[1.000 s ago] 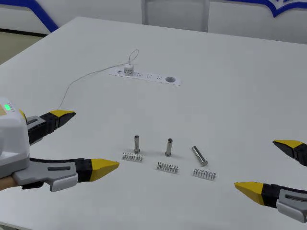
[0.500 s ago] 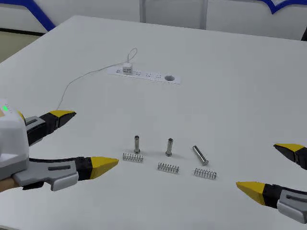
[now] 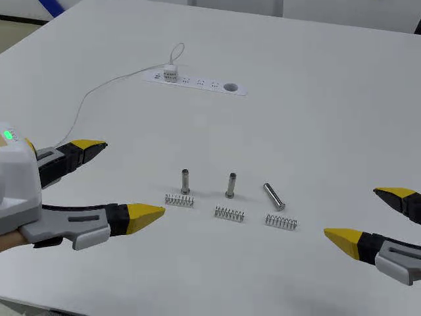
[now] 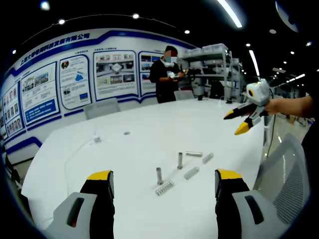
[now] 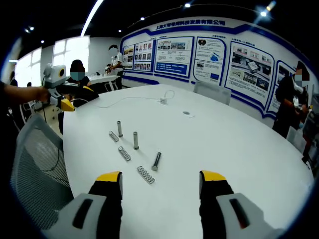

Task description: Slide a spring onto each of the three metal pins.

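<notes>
Three metal pins stand in a row on the white table [image 3: 316, 118]: the left pin [image 3: 185, 181] and middle pin [image 3: 231, 185] are upright, the right pin [image 3: 273, 196] lies flat. In front of each lies a bare spring: left [image 3: 179, 200], middle [image 3: 229, 214], right [image 3: 281, 222]. My left gripper [image 3: 128, 178] hovers open to the left of the row, with nothing between its fingers. Open and empty too, my right gripper [image 3: 353, 212] hangs to the right of it. The same pins [image 4: 180, 160] and springs [image 5: 124, 153] lie ahead of both grippers.
A white power strip [image 3: 196, 83] with a small plug and a thin cable [image 3: 92, 99] lies farther back on the table. A mesh chair [image 5: 35, 164] stands at the table's edge. People stand beyond the table [image 4: 167, 74].
The head camera has tilted, so the whole picture shifted. Both grippers stay open in about the same places. Pins and springs have not moved.
</notes>
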Motion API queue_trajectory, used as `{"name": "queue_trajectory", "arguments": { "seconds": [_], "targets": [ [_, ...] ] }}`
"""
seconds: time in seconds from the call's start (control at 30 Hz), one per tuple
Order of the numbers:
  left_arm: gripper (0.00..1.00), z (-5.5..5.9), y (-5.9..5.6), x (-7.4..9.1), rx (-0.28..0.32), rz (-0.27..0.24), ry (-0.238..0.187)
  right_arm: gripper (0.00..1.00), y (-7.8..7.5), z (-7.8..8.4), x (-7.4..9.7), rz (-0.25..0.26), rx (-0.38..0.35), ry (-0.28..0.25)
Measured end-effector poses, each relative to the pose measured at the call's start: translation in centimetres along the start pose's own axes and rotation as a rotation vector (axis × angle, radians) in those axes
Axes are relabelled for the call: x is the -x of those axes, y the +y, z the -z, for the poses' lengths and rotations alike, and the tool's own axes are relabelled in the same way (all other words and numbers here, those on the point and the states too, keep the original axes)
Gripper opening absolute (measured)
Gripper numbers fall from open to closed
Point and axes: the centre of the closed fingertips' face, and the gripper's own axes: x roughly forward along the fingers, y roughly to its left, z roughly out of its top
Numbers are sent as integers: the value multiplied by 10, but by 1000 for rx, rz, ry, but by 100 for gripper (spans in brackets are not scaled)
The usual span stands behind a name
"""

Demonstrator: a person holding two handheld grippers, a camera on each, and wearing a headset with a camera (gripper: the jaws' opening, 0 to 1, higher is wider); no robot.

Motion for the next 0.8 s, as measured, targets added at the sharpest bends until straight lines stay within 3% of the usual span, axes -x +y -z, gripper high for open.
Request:
{"name": "queue_trajectory", "arguments": {
  "seconds": [0.2,0.27,0.43,0.63,0.8],
  "targets": [
    [85,5,3,-4,26,7,-9,60,0,1,-25,-27,46,38],
    [84,5,6,-5,18,-2,-11,57,5,2,-37,-67,78,66],
    [84,2,7,-4,18,0,-21,55,10,-1,-57,-88,108,77],
    [82,2,7,-2,4,6,-22,51,17,-3,-72,-104,66,59],
    [81,-1,10,-7,14,10,-32,42,18,4,-87,-109,34,84]
  ]
}}
